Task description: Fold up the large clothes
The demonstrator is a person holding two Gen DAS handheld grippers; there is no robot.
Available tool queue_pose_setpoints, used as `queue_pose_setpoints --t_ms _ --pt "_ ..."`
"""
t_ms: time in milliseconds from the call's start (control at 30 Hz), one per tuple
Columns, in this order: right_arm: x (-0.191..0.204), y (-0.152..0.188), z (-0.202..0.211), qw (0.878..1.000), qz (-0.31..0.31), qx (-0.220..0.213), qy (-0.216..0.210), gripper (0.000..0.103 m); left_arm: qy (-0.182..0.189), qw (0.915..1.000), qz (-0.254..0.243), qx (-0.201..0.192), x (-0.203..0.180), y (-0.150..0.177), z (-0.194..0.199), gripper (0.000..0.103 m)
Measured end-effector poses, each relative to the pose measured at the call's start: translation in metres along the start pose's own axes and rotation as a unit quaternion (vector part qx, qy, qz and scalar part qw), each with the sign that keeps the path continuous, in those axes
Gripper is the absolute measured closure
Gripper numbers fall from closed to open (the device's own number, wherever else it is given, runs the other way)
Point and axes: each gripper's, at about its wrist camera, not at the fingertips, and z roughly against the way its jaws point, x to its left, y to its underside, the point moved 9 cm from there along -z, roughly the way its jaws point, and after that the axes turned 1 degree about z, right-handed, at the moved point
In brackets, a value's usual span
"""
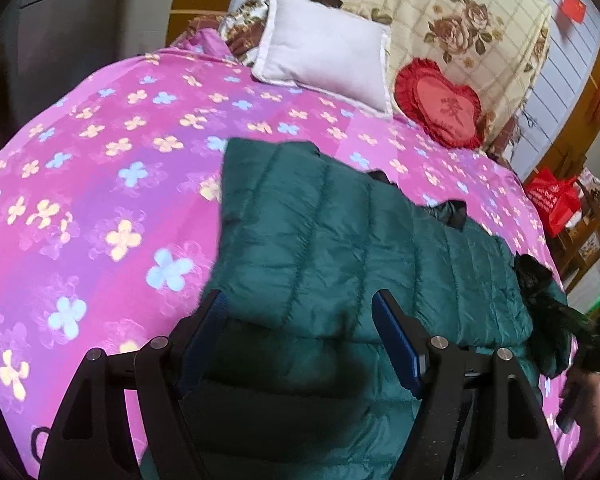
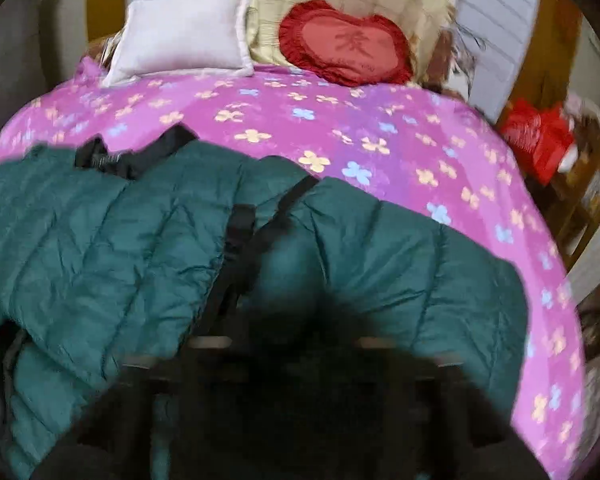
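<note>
green puffer jacket lies spread across the near half of the pink flowered bedspread, partly doubled over. left gripper hangs just above its near fold, fingers spread wide, nothing held. right gripper is a dark blur low over the jacket; cannot tell its spread. the jacket looks light, puffy and slick, likely to spring back, so pinch a stitched hem or corner. open bedspread beyond, white pillow and red heart cushion well back.

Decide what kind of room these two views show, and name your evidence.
Most likely a home bedroom: a bed with a pink flowered cover, a white pillow and a red heart cushion at its head.
</note>
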Motion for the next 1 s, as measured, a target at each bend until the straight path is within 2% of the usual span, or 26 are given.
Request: queue_pose_setpoints --t_ms 67,133,233,333,433,500,600,667,700,733,767,900,1000 --pt "-0.002 -0.012 0.019 0.998 -0.039 -0.024 -0.031 0.09 0.0 0.9999 0.012 -0.005 0.006 -0.006 0.004 0.046" --pt "0.011 -0.032 0.053 0.993 -0.062 -0.056 -0.085 0.09 0.012 0.9993 0.034 -0.011 0.011 -0.012 0.009 0.046" --pt "0.056 -0.063 0.093 0.983 -0.04 -0.09 -0.153 0.09 0.022 0.9981 0.052 -0.022 0.016 -0.017 0.016 0.046" --pt "0.118 -0.086 0.112 0.972 -0.006 -0.099 -0.215 0.09 0.024 0.9974 0.063 -0.026 0.023 -0.019 0.018 0.046" --pt "0.182 -0.097 0.104 0.958 0.003 -0.084 -0.274 0.09 0.031 0.996 0.08 -0.027 0.031 -0.022 0.017 0.046" --pt "0.222 -0.097 0.093 0.952 0.011 -0.072 -0.299 0.09 0.032 0.995 0.09 -0.032 0.038 -0.026 0.015 0.046" --pt "0.28 -0.084 0.065 0.942 0.017 -0.032 -0.332 0.09 0.036 0.9925 0.111 -0.036 0.049 -0.03 0.011 0.046" --pt "0.306 -0.068 0.036 0.941 0.018 0.012 -0.337 0.082 0.055 0.9895 0.129 -0.033 0.052 -0.031 0.009 0.046" --pt "0.313 -0.058 0.025 0.941 0.019 0.034 -0.337 0.071 0.068 0.9878 0.137 -0.03 0.052 -0.031 0.008 0.046" --pt "0.316 -0.053 0.017 0.94 0.02 0.05 -0.338 0.062 0.075 0.9867 0.141 -0.029 0.052 -0.031 0.007 0.046" --pt "0.315 -0.049 0.018 0.937 0.021 0.055 -0.345 0.06 0.083 0.9861 0.142 -0.027 0.05 -0.031 0.005 0.046" --pt "0.272 -0.048 0.059 0.942 0.027 0.006 -0.334 0.047 0.104 0.986 0.129 -0.018 0.029 -0.031 -0.001 0.045" --pt "0.211 -0.046 0.095 0.954 0.02 -0.037 -0.298 0.031 0.104 0.9893 0.102 -0.015 0.003 -0.035 -0.011 0.044"
